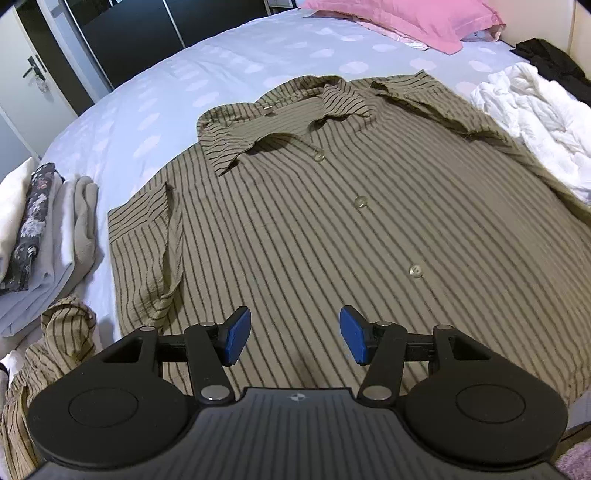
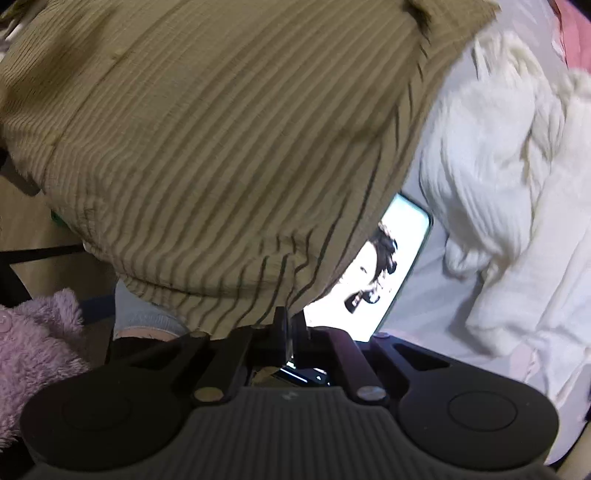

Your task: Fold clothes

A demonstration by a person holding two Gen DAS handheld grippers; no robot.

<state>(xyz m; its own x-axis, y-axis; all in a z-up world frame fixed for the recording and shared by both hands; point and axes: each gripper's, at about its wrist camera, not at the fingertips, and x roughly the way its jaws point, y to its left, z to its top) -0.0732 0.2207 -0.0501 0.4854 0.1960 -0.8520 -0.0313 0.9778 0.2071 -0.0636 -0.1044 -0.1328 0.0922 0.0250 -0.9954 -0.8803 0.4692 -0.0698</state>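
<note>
Beneath the spread left fingers (image 1: pixel 293 334) lies the striped shirt (image 1: pixel 332 229); right fingers (image 2: pixel 286 328) pinch its edge.

Pink pillow (image 1: pixel 406 18) at bedhead; lit phone (image 2: pixel 373 266) on sheet (image 1: pixel 184 74).

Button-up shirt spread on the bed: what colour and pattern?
Olive-tan button-up shirt with thin dark stripes; clearest in the left wrist view.

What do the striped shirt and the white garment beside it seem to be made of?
Shirt: probably a thin woven cotton or linen blend, matte; it shows a fine crinkled weave and soft wrinkles. White garment: likely a thick knit, perhaps wool or acrylic; it looks ribbed, bulky and slightly fuzzy.
</note>
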